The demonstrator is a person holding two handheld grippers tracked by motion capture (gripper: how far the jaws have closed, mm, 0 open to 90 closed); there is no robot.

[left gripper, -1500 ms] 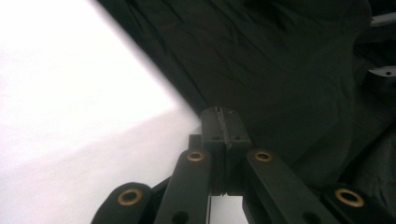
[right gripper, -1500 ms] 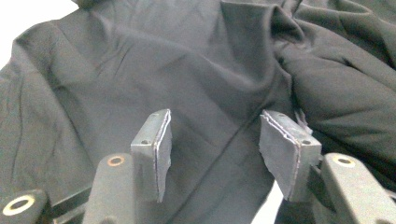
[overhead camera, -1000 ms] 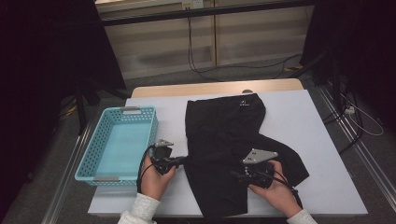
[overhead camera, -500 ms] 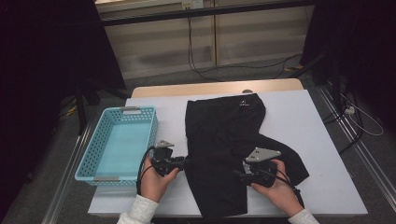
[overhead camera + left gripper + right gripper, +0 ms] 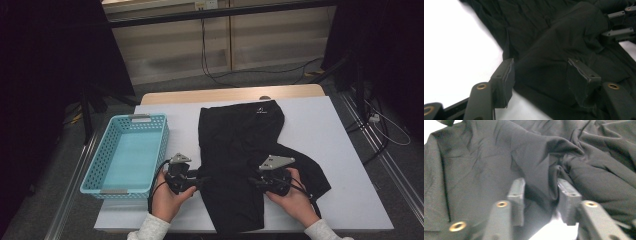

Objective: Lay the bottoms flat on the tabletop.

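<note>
A black garment (image 5: 240,135) lies spread down the middle of the white table (image 5: 325,130). My left gripper (image 5: 205,179) sits at its left edge. In the left gripper view its jaws (image 5: 540,77) stand apart and have just been opening; a hump of black cloth (image 5: 554,57) lies between them, clear of the pads. My right gripper (image 5: 252,181) rests on the garment's lower right part. Its jaws (image 5: 540,195) have just been closing, and they pinch a raised fold of the cloth (image 5: 549,170). The right gripper (image 5: 619,25) also shows far off in the left gripper view.
A light blue perforated basket (image 5: 95,165) stands at the table's left side, close to my left hand. Bare white tabletop lies to the right of the garment. Cables run over the floor behind and to the right of the table.
Both hands stay in place at the garment's near end. At this distance the high view shows no clear shift of the cloth or the basket.
</note>
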